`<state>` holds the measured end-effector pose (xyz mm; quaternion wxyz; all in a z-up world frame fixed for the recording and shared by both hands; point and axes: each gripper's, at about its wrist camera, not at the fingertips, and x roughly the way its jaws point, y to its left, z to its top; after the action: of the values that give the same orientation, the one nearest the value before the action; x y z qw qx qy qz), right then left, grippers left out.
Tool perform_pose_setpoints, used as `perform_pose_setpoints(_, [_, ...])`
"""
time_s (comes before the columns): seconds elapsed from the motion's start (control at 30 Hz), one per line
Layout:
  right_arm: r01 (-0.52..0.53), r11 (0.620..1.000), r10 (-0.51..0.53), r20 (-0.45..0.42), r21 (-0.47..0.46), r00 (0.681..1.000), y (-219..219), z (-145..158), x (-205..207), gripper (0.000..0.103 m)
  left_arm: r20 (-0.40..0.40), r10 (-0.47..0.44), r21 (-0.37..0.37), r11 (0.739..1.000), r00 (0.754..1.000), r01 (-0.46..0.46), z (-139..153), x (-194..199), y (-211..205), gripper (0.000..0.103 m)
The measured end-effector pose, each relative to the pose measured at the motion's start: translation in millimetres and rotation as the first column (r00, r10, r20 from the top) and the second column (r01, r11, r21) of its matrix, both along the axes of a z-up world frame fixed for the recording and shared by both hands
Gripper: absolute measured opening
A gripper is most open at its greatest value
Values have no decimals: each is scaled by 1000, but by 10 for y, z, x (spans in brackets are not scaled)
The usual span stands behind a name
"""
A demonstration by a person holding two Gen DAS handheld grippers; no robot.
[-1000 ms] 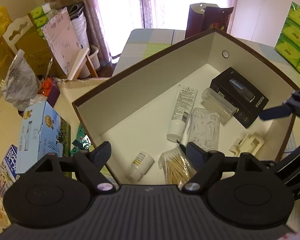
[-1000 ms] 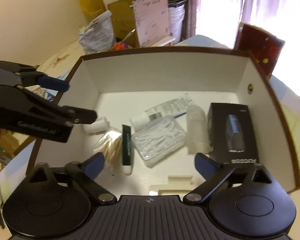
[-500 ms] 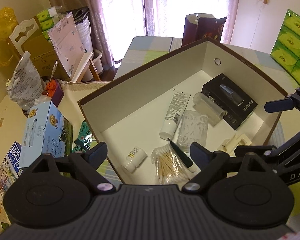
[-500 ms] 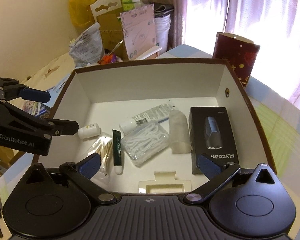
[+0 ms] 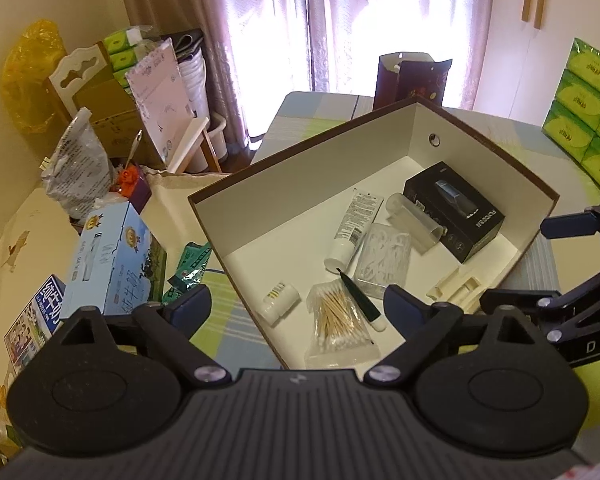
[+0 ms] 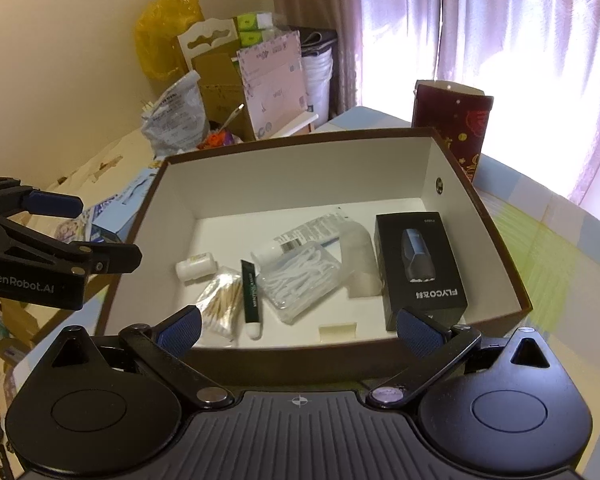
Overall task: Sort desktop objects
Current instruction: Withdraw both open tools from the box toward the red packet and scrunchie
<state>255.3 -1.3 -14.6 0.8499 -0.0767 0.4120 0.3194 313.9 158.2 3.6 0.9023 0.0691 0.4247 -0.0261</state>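
Observation:
A brown box with white walls (image 5: 300, 184) (image 6: 300, 176) stands on the table. Lying in it are a black FLYCO carton (image 5: 454, 210) (image 6: 420, 268), a white tube (image 5: 354, 228), a clear floss-pick case (image 5: 384, 256) (image 6: 300, 280), a translucent cylinder (image 5: 414, 220), a bag of cotton swabs (image 5: 338, 320) (image 6: 222, 304), a dark green tube (image 5: 360, 300) (image 6: 250, 292), a small white bottle (image 5: 278, 302) (image 6: 196, 266) and a cream plastic piece (image 5: 456, 284). My left gripper (image 5: 298, 306) (image 6: 108, 230) hangs open at the box's left near corner. My right gripper (image 6: 298, 328) (image 5: 514, 264) is open before the near wall. Both are empty.
A blue milk carton (image 5: 112, 256) and a green packet (image 5: 190, 268) lie left of the box. A dark red gift bag (image 6: 450, 124) stands behind it. Green tissue packs (image 5: 584, 112) are stacked at the far right. Cardboard, bags and a chair crowd the back left.
Both grippers have drawn back and up from the box, so more of it and the room shows. The items inside have not moved, and both grippers stay open.

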Motion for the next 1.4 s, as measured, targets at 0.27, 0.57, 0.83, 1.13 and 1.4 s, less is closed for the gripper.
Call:
perform_pose_setpoints(0.27, [-13,999,12,28,39,1000,-146,195,-308,101,40,19,5,1000,999,-19,167,-355,-139,93])
perform_pose_setpoints(0.57, [-36,998,33,56,56,998,-395,374,-657,101,67,65,1,998,996,-65,317,-835,-298,93])
perform_pose_setpoints(0.83, [-61,996,57,64,69,996,-628,467,-928,101,81,100,-16,995,992,-99,396,-1243,-429,93])
perform_pose_setpoints(1.13, [-88,992,82,69,85,994,-820,515,-1163,101,107,156,-39,988,982,-152,504,-1641,-482,93])
perform_pose_setpoints(1.4, [-90,992,85,63,87,994,-999,454,-1352,101,113,196,-51,980,974,-192,516,-1932,-514,93])
